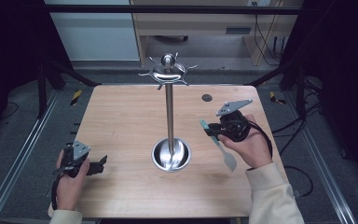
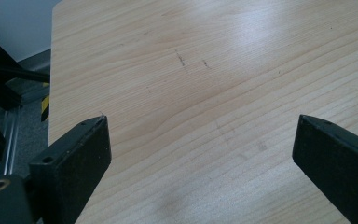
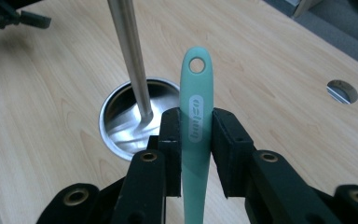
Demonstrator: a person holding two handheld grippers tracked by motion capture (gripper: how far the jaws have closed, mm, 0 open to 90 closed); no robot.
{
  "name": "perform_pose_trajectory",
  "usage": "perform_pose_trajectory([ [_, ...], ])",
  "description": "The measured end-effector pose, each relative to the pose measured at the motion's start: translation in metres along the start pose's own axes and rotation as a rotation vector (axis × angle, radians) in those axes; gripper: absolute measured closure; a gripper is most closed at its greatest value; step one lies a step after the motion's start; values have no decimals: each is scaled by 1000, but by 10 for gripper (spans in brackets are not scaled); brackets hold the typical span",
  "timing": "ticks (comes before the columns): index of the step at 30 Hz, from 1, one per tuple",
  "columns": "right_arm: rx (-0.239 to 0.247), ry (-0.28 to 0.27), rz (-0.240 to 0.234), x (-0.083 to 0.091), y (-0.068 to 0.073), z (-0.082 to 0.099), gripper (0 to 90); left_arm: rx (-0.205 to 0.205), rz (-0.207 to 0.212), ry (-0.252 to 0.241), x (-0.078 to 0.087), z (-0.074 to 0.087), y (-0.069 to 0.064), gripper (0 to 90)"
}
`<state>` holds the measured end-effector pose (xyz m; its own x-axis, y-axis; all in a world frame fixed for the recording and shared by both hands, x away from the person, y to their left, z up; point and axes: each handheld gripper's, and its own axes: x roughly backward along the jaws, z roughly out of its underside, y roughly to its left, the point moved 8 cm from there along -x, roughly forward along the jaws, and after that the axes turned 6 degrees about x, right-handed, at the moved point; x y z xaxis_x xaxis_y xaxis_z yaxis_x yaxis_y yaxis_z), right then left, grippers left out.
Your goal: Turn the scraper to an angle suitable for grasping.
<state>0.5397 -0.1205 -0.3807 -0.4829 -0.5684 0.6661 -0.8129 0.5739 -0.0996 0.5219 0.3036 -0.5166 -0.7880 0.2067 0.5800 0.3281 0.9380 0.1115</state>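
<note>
A steel utensil stand [image 1: 169,100] rises from a round dish base [image 1: 171,155] in the middle of the wooden table; its hook crown [image 1: 168,71] with a ball top carries nothing. My right gripper [image 1: 213,130] is shut on the handle of a teal spatula [image 1: 220,144], held above the table right of the stand, its pale blade [image 1: 229,161] pointing toward the person. In the right gripper view the handle [image 3: 196,116] with its hanging hole sticks up between the pads [image 3: 170,135], near the pole [image 3: 131,60]. My left gripper [image 1: 103,161] rests open at the table's front left, jaws wide apart over bare wood [image 2: 200,121].
A small round hole [image 1: 207,98] lies in the tabletop at the back right. Black frame bars and metal rails [image 1: 23,154] flank the table, with cables on the floor to the right. A shelf unit [image 1: 200,28] stands behind the table.
</note>
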Motion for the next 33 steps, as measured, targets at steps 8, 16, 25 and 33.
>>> perform_pose_trajectory([
  [8,-23,-92,11,5,-14,-21,744,28,-7,-6,7,2,2,41],
  [16,-47,-130,32,17,-22,-20,744,60,-22,-21,14,3,11,42],
  [25,-34,-198,39,26,-14,-34,744,29,-8,-12,10,2,6,52],
  [33,-24,-253,72,34,-6,-46,744,8,30,-46,10,-5,1,45],
])
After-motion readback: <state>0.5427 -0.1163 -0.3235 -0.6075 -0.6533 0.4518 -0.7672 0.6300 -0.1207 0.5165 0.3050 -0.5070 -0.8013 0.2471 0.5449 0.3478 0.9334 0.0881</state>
